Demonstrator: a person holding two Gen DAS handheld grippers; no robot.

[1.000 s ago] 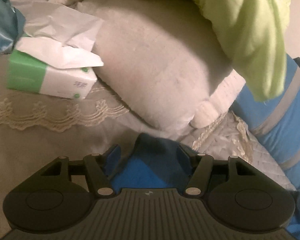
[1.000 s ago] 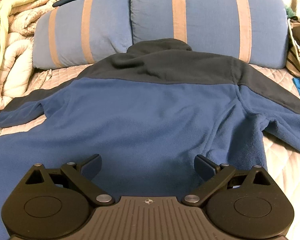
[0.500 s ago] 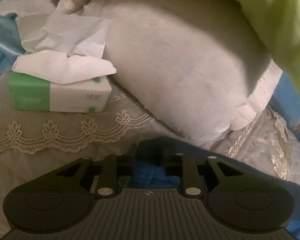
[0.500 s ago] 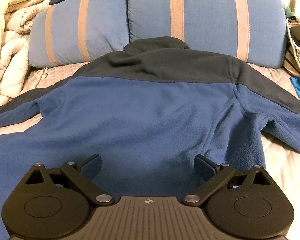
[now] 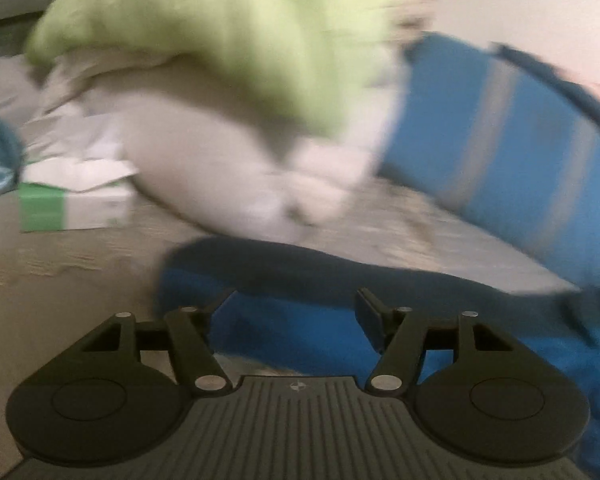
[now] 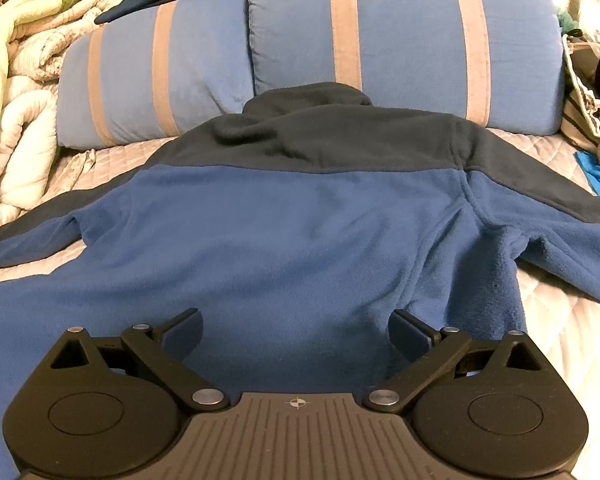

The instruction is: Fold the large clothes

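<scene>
A blue fleece jacket (image 6: 300,220) with a dark navy yoke and collar lies flat, back up, on the bed, both sleeves spread outward. My right gripper (image 6: 296,332) hovers open over the jacket's lower body with nothing between its fingers. In the blurred left wrist view, the jacket's left sleeve (image 5: 300,268) lies on the bedcover, its navy cuff end pointing left. My left gripper (image 5: 294,312) is open just above that sleeve, fingers wide apart and holding nothing.
Two blue pillows with tan stripes (image 6: 400,40) stand behind the collar. Rolled white quilts (image 6: 20,120) and a green blanket (image 5: 220,40) pile at the left, beside a green-and-white tissue box (image 5: 72,208). A bag (image 6: 588,96) sits at the far right on the quilted bedcover (image 6: 560,320).
My left gripper was shut on the sleeve end half a second ago; it has now opened, let the sleeve go and swung right. The right gripper has barely moved.
</scene>
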